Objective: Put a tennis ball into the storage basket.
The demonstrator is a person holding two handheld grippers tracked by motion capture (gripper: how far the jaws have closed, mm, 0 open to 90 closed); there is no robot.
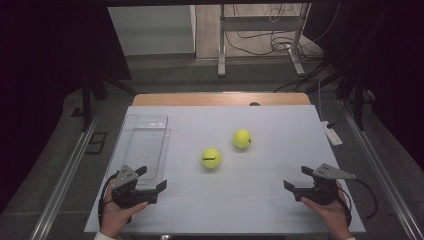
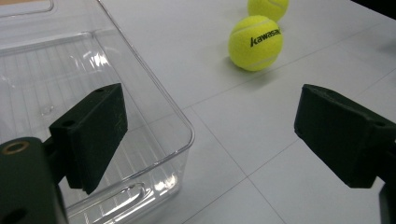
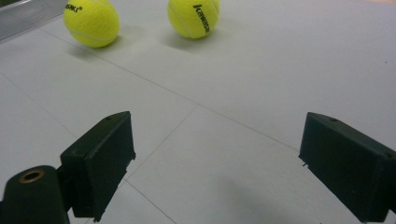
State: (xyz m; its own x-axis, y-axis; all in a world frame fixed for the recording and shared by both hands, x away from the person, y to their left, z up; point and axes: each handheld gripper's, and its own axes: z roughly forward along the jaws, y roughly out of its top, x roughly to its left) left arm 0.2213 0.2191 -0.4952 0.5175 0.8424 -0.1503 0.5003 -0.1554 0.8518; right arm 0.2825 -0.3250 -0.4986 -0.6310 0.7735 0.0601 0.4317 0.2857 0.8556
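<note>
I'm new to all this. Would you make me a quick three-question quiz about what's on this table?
1. How many tennis balls lie on the table?
2. True or false: the clear plastic tray has a ball in it.
3. Which gripper is beside the tray: A left, B right?

Key:
1. Two: the nearer tennis ball and the farther tennis ball.
2. False; it is empty.
3. A, the left gripper; the right gripper is across the table.

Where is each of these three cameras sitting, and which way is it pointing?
High view: above the person's side, looking forward and down on the table; both hands, left gripper and right gripper show.
Left gripper view: rides that gripper, looking past its open jaws at the clear bin and near ball.
Right gripper view: rides that gripper, its open jaws facing both balls.
All share the two tennis balls.
</note>
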